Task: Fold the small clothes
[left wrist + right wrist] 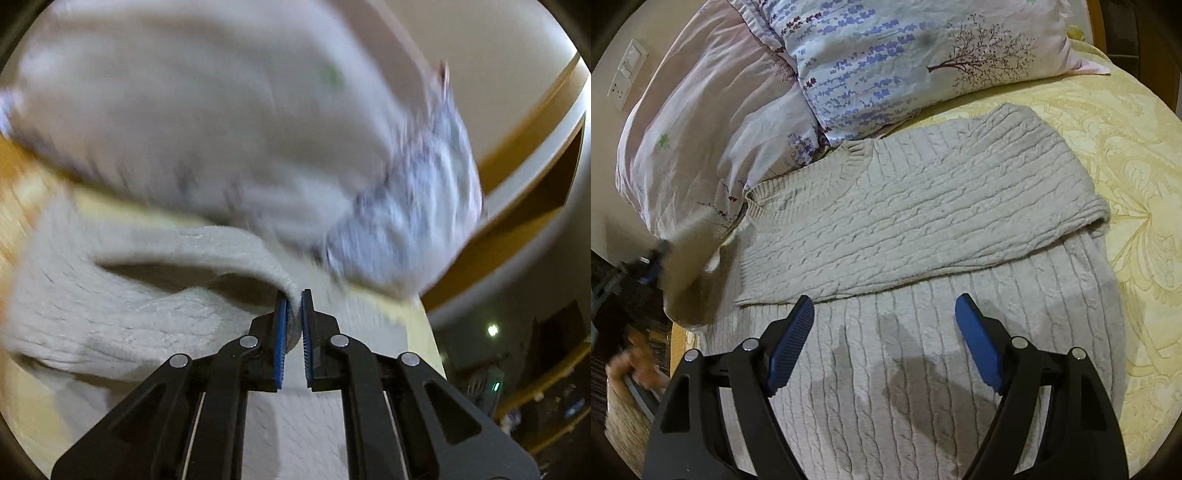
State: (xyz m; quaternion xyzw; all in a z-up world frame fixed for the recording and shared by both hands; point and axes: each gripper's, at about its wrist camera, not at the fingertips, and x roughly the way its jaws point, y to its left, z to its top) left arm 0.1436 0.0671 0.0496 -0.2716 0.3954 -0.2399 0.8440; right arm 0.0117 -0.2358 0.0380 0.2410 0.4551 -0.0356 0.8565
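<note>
One sweater point(916, 221): grey cable knit, spread over the middle of the right wrist view on a yellow bedspread point(1137, 177); upper part already doubled over the lower, fold edge running from lower left to right of centre.
Long axis: roughly left to right across the right wrist view, collar toward the left, folded end toward the right.
Two pillows: pale pink one point(698, 122) at upper left, flowered one point(886, 66) at top centre, both just beyond the collar.
Two tongs: one per hand.
Left tongs point(293, 321): blue pads nearly together, clamped on a ridge of the knit; cloth arching away to the left of the left wrist view, much blurred.
Same tongs from the right: dark shape point(646, 266) at the left edge, a blurred flap of knit raised beside it.
Right tongs point(884, 347): pads spread wide, nothing between them, poised above the lower layer of the knit, whether touching it not clear.
Bearing: fold edge just ahead of the right tongs; raised flap off to their left, at the collar side.
Nearer hand: left, already on the cloth.
Likely next: flap carried rightward over the body, judging by the lift.
Risk: single pinch point, loose knit likely to sag or twist.
</note>
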